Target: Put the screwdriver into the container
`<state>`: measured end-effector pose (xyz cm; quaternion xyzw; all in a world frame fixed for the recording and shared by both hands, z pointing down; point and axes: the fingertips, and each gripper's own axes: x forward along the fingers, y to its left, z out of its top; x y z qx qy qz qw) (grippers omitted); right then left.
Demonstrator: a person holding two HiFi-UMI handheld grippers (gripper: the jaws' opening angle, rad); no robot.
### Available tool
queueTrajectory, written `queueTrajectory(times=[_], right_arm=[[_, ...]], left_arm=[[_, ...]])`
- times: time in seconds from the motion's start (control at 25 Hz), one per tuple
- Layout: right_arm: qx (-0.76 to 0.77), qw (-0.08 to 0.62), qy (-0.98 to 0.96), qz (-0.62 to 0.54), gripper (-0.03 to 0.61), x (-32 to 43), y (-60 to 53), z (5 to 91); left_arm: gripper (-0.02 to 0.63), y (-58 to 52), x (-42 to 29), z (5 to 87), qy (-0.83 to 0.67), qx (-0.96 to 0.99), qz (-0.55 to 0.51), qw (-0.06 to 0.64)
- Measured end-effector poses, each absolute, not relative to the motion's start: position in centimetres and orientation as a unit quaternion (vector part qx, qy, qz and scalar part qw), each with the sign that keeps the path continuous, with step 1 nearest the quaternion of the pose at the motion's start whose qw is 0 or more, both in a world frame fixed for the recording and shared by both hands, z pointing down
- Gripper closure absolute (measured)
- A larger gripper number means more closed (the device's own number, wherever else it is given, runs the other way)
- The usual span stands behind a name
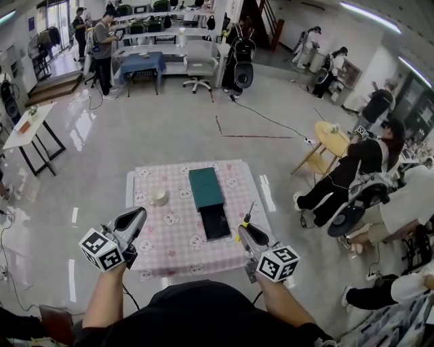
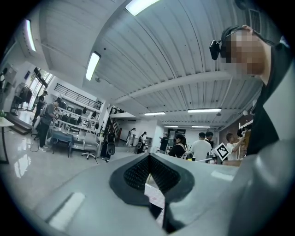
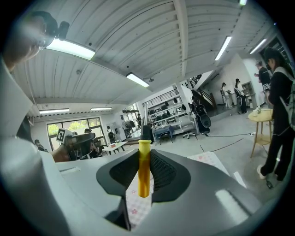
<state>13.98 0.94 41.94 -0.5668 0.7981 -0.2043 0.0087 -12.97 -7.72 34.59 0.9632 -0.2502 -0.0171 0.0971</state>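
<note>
Firmly, the right hand-held gripper (image 1: 245, 232) clamps the screwdriver (image 3: 144, 168), its shaft pointing toward the far edge of the tabletop (image 1: 169, 256); the left hand-held gripper (image 1: 137, 217) is closed and empty.

Large open hall, workshop or lab in kind. Glossy grey floor (image 1: 169, 129); ribbed white metal ceiling (image 2: 152, 50) with long strip lights (image 2: 92, 66). Far wall: metal shelving racks (image 1: 163, 20) loaded with dark gear, possibly bags, too small to tell. Work furniture well apart: white swivel office chair (image 1: 199, 68), blue-draped table (image 1: 142, 64), round yellow wooden table (image 1: 332, 139), small table under a pink patterned cloth (image 1: 156, 230). Thin black cable (image 1: 271, 120) trails across the floor. Several people at separate stations; a person in black (image 1: 380, 149) at right holds a black-and-white square-marker cube (image 1: 361, 130).
</note>
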Motion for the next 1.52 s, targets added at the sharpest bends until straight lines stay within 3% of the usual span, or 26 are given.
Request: queueTrajectory(times=[1.52], right_arm=[[-0.593,0.015,0.776,-0.212,0.472,13.6,-0.9,41.6]], left_arm=[[0.614,-10.4,-13.7,34.3,-0.219,0.97,-0.007,0.108]])
